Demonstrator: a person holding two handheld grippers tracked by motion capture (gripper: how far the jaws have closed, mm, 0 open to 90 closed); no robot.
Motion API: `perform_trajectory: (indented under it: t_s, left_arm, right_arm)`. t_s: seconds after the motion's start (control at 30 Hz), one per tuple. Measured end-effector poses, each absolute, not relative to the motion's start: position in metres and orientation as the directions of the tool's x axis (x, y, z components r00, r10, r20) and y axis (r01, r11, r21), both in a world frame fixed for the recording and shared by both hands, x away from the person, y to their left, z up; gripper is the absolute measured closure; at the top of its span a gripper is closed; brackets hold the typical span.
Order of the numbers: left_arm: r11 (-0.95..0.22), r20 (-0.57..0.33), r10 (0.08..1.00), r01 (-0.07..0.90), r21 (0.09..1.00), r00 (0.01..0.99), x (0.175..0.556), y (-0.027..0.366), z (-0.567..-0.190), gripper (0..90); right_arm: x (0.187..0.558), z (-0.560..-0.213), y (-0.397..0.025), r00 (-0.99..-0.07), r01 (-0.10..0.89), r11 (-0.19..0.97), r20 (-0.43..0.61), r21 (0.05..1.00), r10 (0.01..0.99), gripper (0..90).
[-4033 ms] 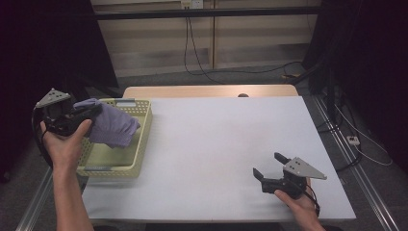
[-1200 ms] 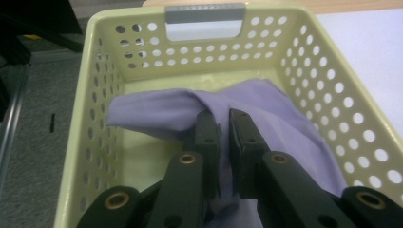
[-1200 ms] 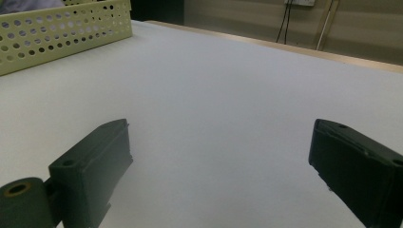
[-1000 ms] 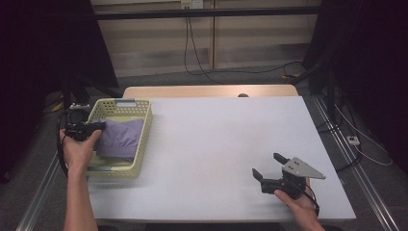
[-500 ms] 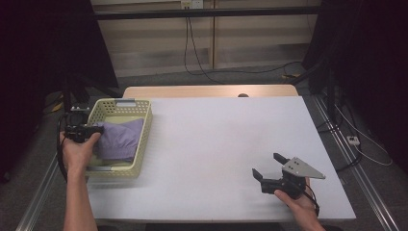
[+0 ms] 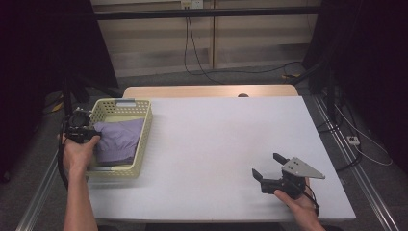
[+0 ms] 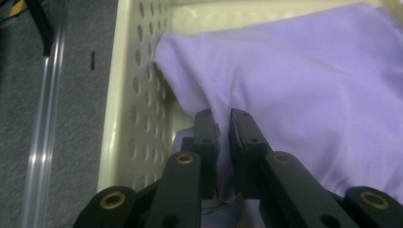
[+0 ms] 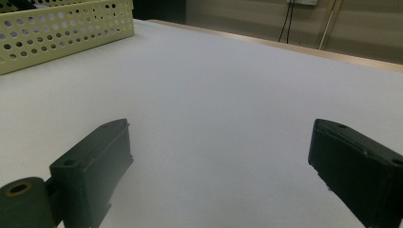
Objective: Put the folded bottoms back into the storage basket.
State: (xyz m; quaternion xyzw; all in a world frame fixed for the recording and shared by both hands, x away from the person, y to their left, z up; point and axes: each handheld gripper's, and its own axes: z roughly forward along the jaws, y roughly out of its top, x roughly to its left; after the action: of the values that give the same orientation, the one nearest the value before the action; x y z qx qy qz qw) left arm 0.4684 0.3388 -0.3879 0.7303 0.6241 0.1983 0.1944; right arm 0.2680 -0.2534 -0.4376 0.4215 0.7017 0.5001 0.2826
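My left gripper is clamped on the cloth, placing it in the basket. My right gripper idles, jaws apart, on the desk.

- Four seconds ago the left gripper held the purple cloth lifted above the left rim of the yellow basket, at the left of the frame.
- Now the cloth lies down inside the basket, spread flatter.
- The gripper has sunk to the basket's left wall, lower in the frame, its jaws pinched on a fold of cloth.
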Motion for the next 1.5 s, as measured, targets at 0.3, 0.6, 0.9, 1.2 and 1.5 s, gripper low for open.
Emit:
perform_trajectory:
  t_s: [0.3,0.6,0.9,1.2,1.5]
  left_arm:
    - [-0.172,0.02,0.981,0.824,0.54,0.191,0.47,0.339,-0.391,81.5]
    - [-0.213,0.018,0.97,0.812,0.543,0.242,0.473,0.328,-0.392,79.4]
    - [-0.16,0.008,0.98,0.768,0.62,0.198,0.464,0.34,-0.379,60.8]
    - [-0.237,-0.046,0.937,0.724,0.648,0.348,0.466,0.322,-0.375,69.7]
    - [-0.28,0.08,0.958,0.831,0.481,0.276,0.482,0.314,-0.402,90.0]
  right_arm:
    - [0.268,-0.437,-0.254,-0.485,0.307,0.145,0.024,0.941,0.874,6.7]
    - [0.268,-0.437,-0.254,-0.485,0.306,0.146,0.022,0.941,0.874,6.7]
    - [0.268,-0.437,-0.255,-0.483,0.308,0.141,0.026,0.941,0.875,6.7]
    - [0.268,-0.437,-0.253,-0.488,0.309,0.145,0.025,0.94,0.873,6.7]
    - [0.268,-0.437,-0.254,-0.487,0.31,0.143,0.028,0.94,0.873,6.7]
